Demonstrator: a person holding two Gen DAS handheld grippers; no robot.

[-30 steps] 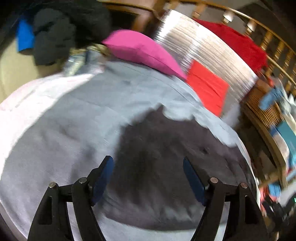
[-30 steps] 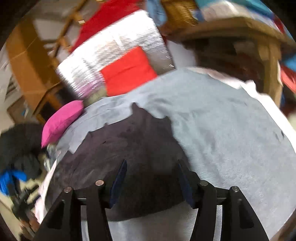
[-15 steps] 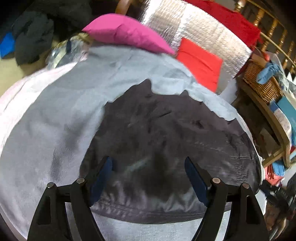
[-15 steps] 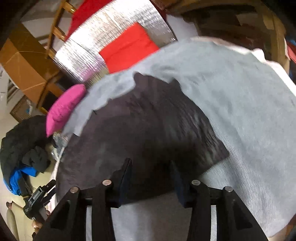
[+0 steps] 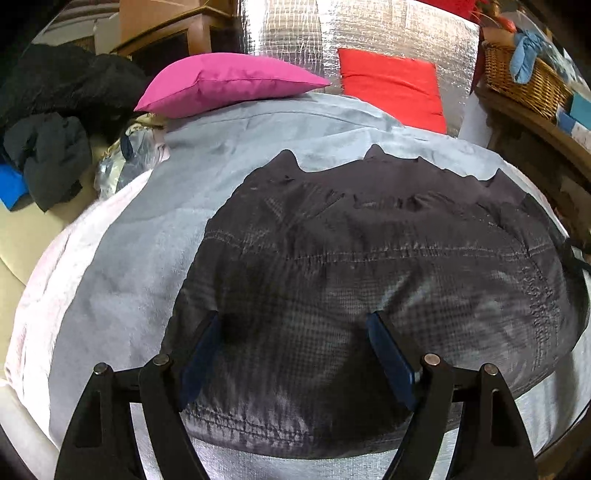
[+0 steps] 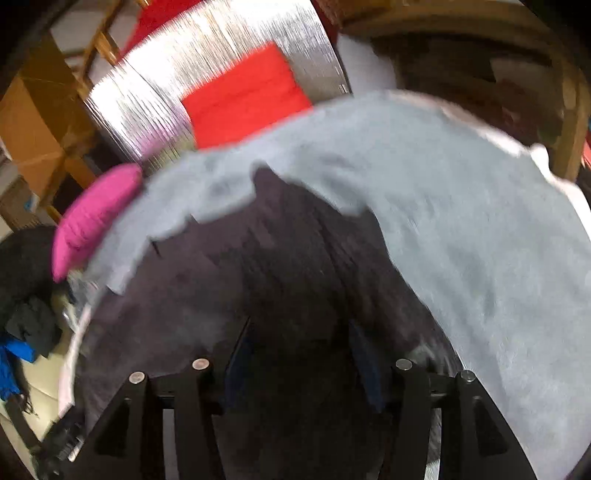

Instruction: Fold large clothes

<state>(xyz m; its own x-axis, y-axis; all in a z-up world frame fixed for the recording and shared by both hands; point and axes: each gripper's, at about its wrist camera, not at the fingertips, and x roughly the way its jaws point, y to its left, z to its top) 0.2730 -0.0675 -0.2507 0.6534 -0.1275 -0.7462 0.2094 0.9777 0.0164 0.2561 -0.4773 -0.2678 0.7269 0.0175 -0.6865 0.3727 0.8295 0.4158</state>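
A large dark grey garment (image 5: 369, 266) lies spread flat on a light grey sheet (image 5: 122, 266) over a bed. Its jagged far edge points at the pillows. My left gripper (image 5: 295, 332) is open, its blue-padded fingers (image 5: 388, 354) hovering low over the garment's near hem, holding nothing. In the right wrist view the same garment (image 6: 258, 266) is blurred by motion. My right gripper (image 6: 299, 343) is open and close above the cloth, nothing between its fingers.
A pink pillow (image 5: 225, 81) and a red cushion (image 5: 391, 85) rest against a silver foil panel (image 5: 369, 29) at the bed's head. Dark clothes (image 5: 51, 110) are piled at the left. A wicker basket (image 5: 524, 77) stands on a wooden shelf at the right.
Both grippers have moved in lower over the dark garment, which now fills more of each view. The left view has swung to face the pillows. Both stay open.
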